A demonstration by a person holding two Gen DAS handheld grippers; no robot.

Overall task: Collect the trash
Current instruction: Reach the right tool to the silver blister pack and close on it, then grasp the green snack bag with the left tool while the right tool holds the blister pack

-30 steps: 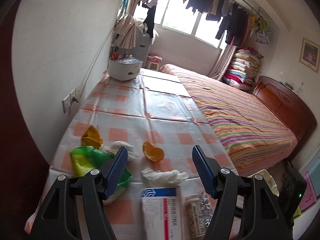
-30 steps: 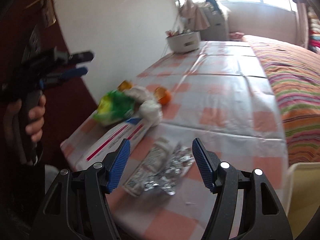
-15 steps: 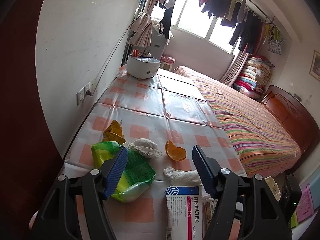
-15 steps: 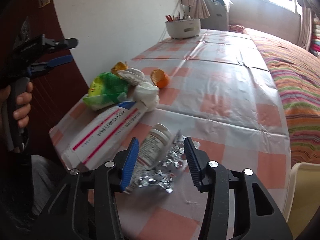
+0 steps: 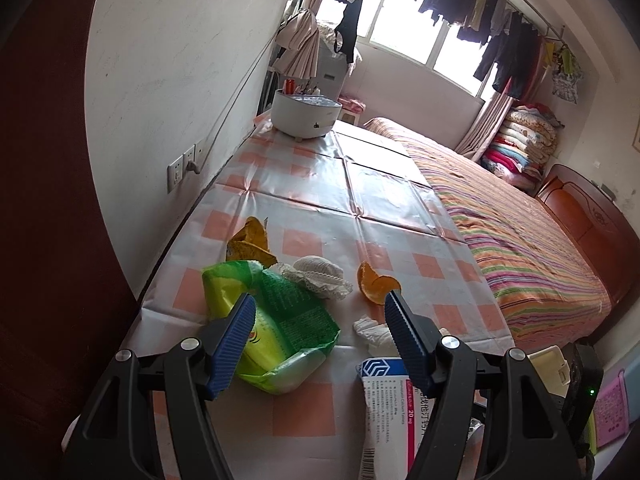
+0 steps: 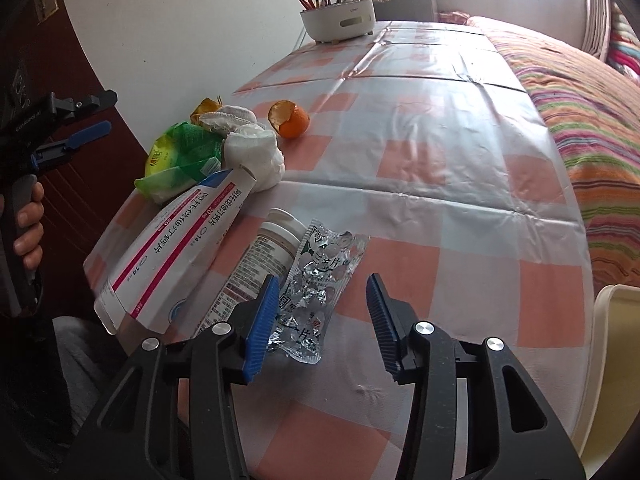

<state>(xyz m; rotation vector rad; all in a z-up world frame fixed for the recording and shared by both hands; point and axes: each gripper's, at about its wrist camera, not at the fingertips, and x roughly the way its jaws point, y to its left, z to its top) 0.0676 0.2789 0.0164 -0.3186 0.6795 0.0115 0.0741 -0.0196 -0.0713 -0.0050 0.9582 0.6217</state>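
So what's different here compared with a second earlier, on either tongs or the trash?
The right tongs have come down toward the foil blister pack and narrowed, but grip nothing yet. The left tongs have shifted toward the green wrapper, equally wide open and empty. The medicine box, pill bottle, tissues and orange peel lie as before on the checked tablecloth.

Glossy checked plastic cloth on the desk (image 6: 420,128), crinkled silver foil blister pack (image 6: 320,280), shiny green plastic wrapper (image 5: 280,320), white paper carton (image 6: 180,248)
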